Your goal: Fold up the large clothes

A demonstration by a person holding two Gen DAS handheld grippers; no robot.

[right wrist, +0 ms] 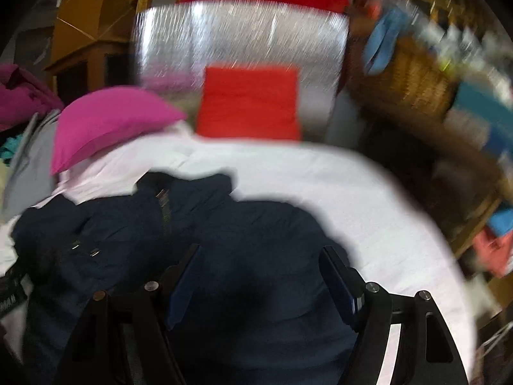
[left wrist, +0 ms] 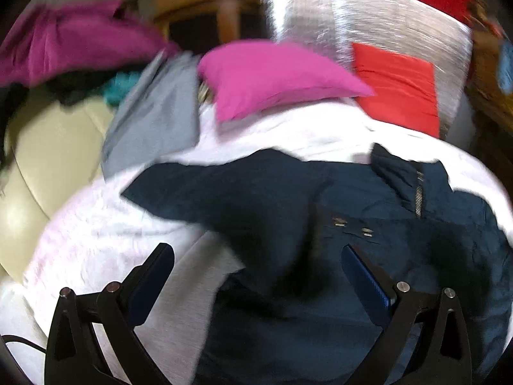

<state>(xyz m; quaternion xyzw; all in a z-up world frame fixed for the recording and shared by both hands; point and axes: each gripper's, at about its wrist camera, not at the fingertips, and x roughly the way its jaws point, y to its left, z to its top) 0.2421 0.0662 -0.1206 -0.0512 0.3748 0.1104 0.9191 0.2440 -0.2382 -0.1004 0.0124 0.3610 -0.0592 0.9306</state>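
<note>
A dark navy jacket (left wrist: 320,231) with a zip and metal snaps lies spread on a white sheet (left wrist: 96,224). One sleeve stretches out to the left. My left gripper (left wrist: 258,253) hovers over the jacket's left part, jaws wide apart, nothing between them. In the right wrist view the same navy jacket (right wrist: 224,240) fills the lower middle on the white sheet (right wrist: 368,211). My right gripper (right wrist: 259,256) hangs above the jacket's right side, jaws wide apart and holding nothing. Both views are blurred by motion.
A pink pillow (left wrist: 272,77) and a grey garment (left wrist: 154,122) lie at the sheet's far left. A red folded cloth (left wrist: 397,86) rests on a silver mat (right wrist: 240,38) beyond. A magenta garment (left wrist: 70,41) sits far left; a wicker basket (right wrist: 413,77) stands at the right.
</note>
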